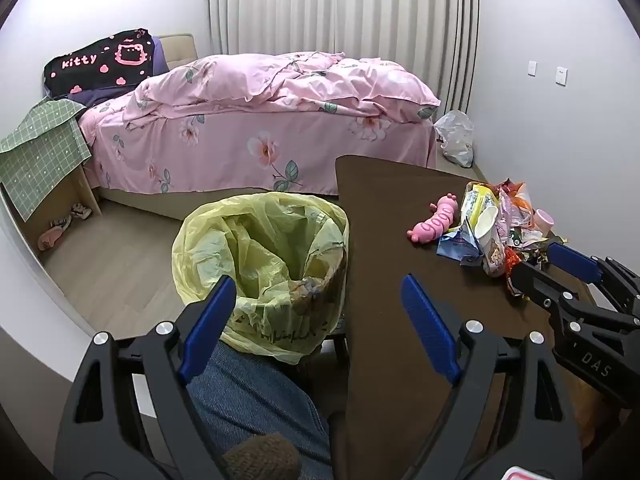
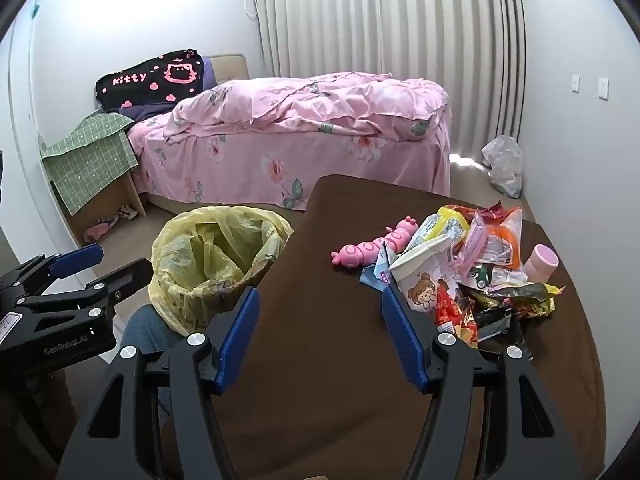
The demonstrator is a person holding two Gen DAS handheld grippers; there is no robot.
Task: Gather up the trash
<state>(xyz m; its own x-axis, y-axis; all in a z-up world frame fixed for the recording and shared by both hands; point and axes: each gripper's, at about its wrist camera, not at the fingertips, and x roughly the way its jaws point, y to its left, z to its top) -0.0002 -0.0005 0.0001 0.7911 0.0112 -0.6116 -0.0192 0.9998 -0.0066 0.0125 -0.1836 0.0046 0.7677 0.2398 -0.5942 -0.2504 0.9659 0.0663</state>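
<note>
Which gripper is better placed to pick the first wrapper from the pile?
Probably the right gripper: open, with the trash pile just beside its fingertips. The left gripper, also open, faces the bin.

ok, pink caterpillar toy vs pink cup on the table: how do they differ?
The caterpillar toy is long and segmented and lies flat; the pink cup is short and cylindrical and sits mouth-up, slightly tilted. The toy lies on the bin-facing edge of the wrapper pile, on bare brown table; the cup sits on the pile's far side, partly hidden behind wrappers. The toy is the deeper pink. Both are pink and neither is held.
</note>
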